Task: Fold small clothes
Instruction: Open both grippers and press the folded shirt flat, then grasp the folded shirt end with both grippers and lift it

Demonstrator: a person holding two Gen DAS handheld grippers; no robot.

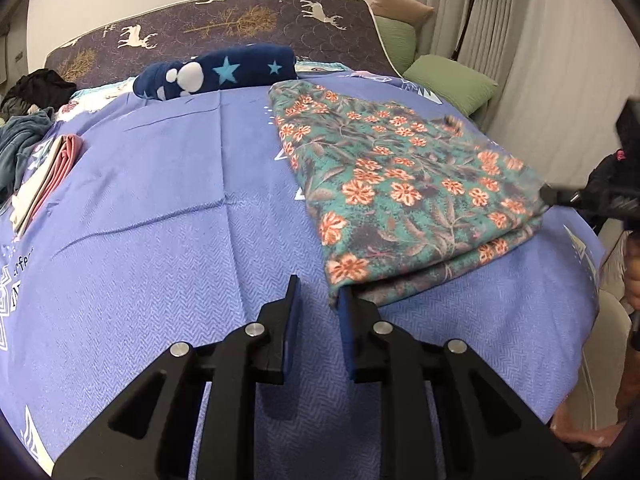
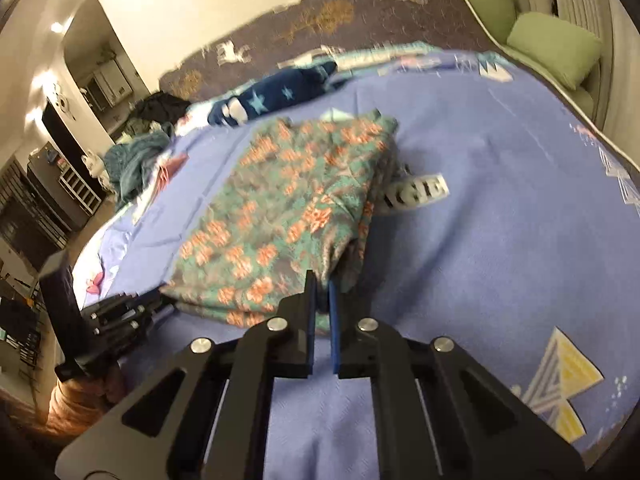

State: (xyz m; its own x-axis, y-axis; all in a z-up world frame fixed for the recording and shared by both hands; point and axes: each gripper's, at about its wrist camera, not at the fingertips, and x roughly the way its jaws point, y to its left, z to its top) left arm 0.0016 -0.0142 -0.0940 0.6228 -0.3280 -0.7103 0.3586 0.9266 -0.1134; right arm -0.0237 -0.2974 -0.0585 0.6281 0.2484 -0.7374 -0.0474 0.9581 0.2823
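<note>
- Bed (image 1: pixel 160 240) with a blue patterned cover carries all the items seen.
- Floral cloth (image 1: pixel 400 184), teal with orange flowers, lies folded in layers on the right half of the bed in the left wrist view; its near edge faces both tools.
- Left gripper (image 1: pixel 320 296): jaws partly apart. The right-hand finger sits at the near left corner of the floral cloth, with the corner draped at its tip; the left-hand finger stands clear over bare cover. I cannot tell whether that corner is pinched, so the jaws read as open.
- Right gripper (image 2: pixel 321 286): jaws drawn almost together at the near right corner of the floral cloth, with a fold of the fabric between the tips; it grips the cloth. The right wrist view is blurred.
- In the left wrist view the right gripper shows at the far right edge, touching the cloth's right side.
- In the right wrist view the left gripper shows at the lower left, at the cloth's near left corner.
- Navy blanket (image 1: pixel 216 72) with stars and paw prints lies rolled at the head of the bed, just beyond the floral cloth.
- Folded pink and white pieces (image 1: pixel 44 180) lie stacked at the left edge of the bed, well apart from the floral cloth.
- Heap of dark and teal clothes (image 1: pixel 24 120) sits at the far left corner.
- Green cushions (image 1: pixel 452 80) lie beside the bed on the right, near a curtain (image 1: pixel 540 60).
</note>
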